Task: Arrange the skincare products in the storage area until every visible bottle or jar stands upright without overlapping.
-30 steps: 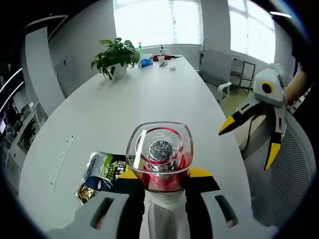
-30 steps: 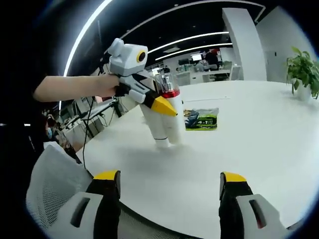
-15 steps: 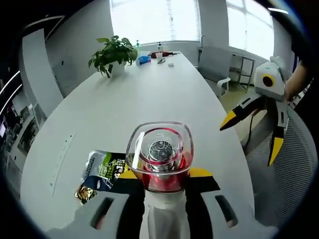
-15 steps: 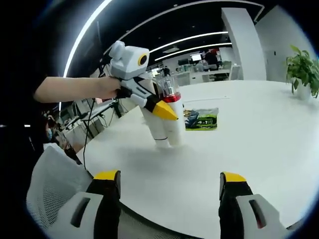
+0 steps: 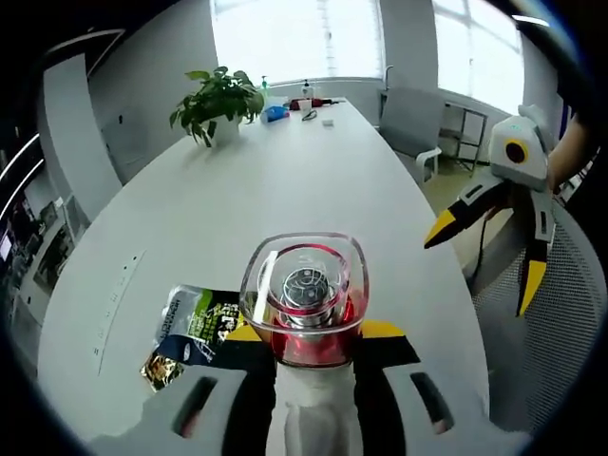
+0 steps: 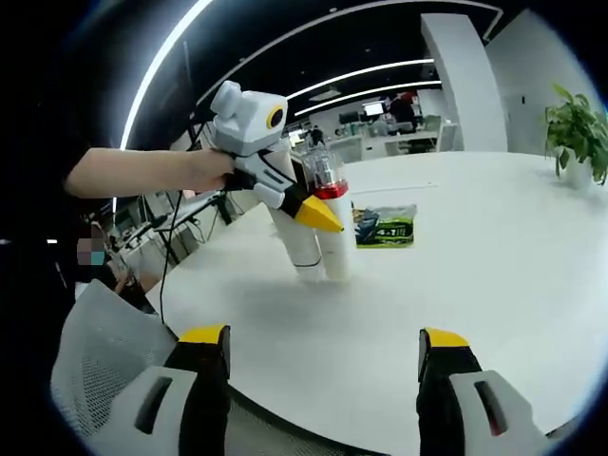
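A bottle (image 5: 304, 302) with a clear square cap and a red ring stands between the yellow-tipped jaws of my left gripper (image 5: 313, 331), which is shut on it. In the right gripper view a hand holds that left gripper (image 6: 318, 211) on the bottle (image 6: 332, 242). The bottle's white body rests on the white table (image 6: 494, 275), leaning slightly. A second white cylinder (image 6: 302, 249) stands against its left side. My right gripper (image 6: 323, 347) hovers open at the table's near edge with nothing between its jaws. It also shows at the right of the left gripper view as the right gripper (image 5: 508, 242).
A green sachet (image 5: 195, 328) lies flat on the table beside the bottle, the same sachet (image 6: 385, 228) just behind it in the right gripper view. A potted plant (image 5: 217, 100) and small items stand at the table's far end. A mesh chair (image 6: 104, 351) sits by the near edge.
In the right gripper view the left gripper and its bottle have shifted slightly right. In the left gripper view the right gripper has drifted a little right and down.
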Tool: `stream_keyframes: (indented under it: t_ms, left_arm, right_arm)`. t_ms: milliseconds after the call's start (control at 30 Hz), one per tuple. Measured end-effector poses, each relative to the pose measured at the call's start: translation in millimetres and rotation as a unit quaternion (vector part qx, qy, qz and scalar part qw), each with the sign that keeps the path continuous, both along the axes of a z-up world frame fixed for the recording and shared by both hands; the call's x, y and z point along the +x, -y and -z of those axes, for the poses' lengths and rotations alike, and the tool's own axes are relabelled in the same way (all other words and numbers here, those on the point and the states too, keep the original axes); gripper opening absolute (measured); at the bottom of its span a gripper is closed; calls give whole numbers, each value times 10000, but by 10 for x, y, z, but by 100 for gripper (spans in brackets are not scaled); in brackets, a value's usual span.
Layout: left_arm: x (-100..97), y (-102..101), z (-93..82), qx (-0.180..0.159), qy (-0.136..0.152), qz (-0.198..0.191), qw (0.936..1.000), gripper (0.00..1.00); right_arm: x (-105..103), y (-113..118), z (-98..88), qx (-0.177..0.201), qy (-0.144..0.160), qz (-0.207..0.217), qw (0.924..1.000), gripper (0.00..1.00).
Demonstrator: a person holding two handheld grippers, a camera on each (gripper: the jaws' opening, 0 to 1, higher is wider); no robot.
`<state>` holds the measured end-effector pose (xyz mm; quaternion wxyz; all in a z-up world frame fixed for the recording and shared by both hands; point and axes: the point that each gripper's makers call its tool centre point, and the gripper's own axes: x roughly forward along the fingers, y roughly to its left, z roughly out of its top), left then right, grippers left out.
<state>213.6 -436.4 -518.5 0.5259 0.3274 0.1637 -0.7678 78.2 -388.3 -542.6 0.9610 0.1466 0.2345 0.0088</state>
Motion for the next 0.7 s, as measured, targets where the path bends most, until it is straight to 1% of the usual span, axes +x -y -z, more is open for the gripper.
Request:
stream_keyframes:
  t_ms: [300, 400, 700]
  left_arm:
    - [9, -6, 36, 26, 53, 21, 10000, 32]
    - [19, -11, 73, 76, 107, 43, 9999, 33]
    - [23, 0, 67, 45, 125, 40, 9999, 35]
  right_arm:
    - [-2, -2, 2, 9, -6, 5, 10000, 86]
    - [-2, -2, 0, 6, -8, 8, 10000, 86]
    - [-2, 3, 6, 13, -13, 14, 10000, 85]
